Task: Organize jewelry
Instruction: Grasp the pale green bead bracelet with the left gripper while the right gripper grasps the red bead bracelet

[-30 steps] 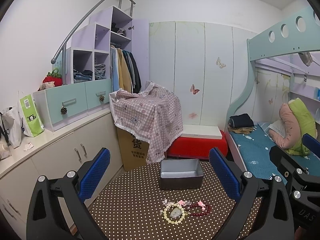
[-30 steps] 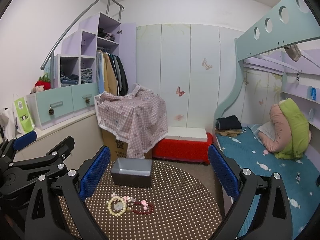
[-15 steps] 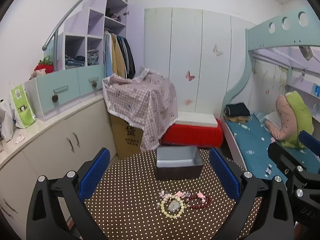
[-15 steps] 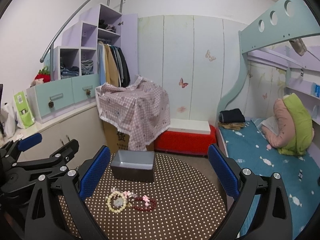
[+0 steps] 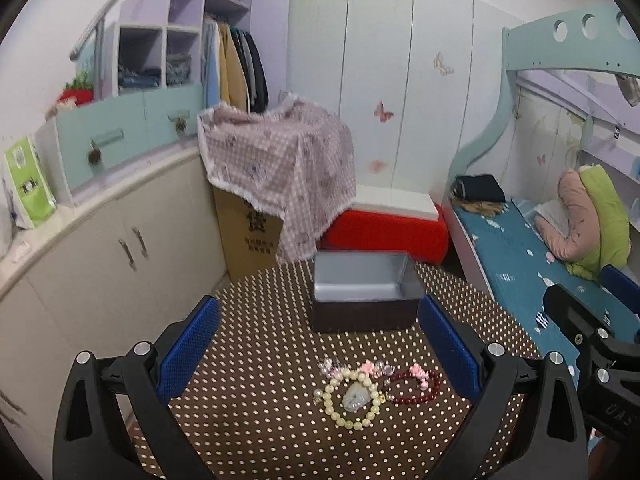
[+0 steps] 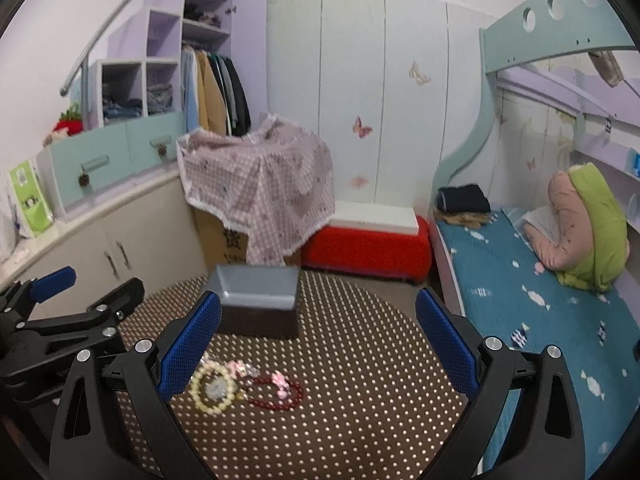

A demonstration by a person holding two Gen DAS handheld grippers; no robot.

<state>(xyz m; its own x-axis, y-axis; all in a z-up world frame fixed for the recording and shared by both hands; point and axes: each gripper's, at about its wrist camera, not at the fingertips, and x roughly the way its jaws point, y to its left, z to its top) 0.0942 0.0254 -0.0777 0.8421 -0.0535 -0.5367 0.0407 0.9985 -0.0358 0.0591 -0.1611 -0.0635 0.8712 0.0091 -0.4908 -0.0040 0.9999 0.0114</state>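
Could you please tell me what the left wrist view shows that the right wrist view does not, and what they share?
Only the left wrist view shows the right gripper at its right edge and the clear-bead strand sharply. Only the right wrist view shows the left gripper at its left edge. Both share the open grey rectangular tin box on the brown polka-dot round table, the cream bead bracelet and the dark red bead bracelet in front of it, both lying outside the box.

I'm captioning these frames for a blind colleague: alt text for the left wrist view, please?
The open left gripper hovers over a polka-dot table above a cream bead bracelet and a dark red bracelet; an open grey box sits behind.
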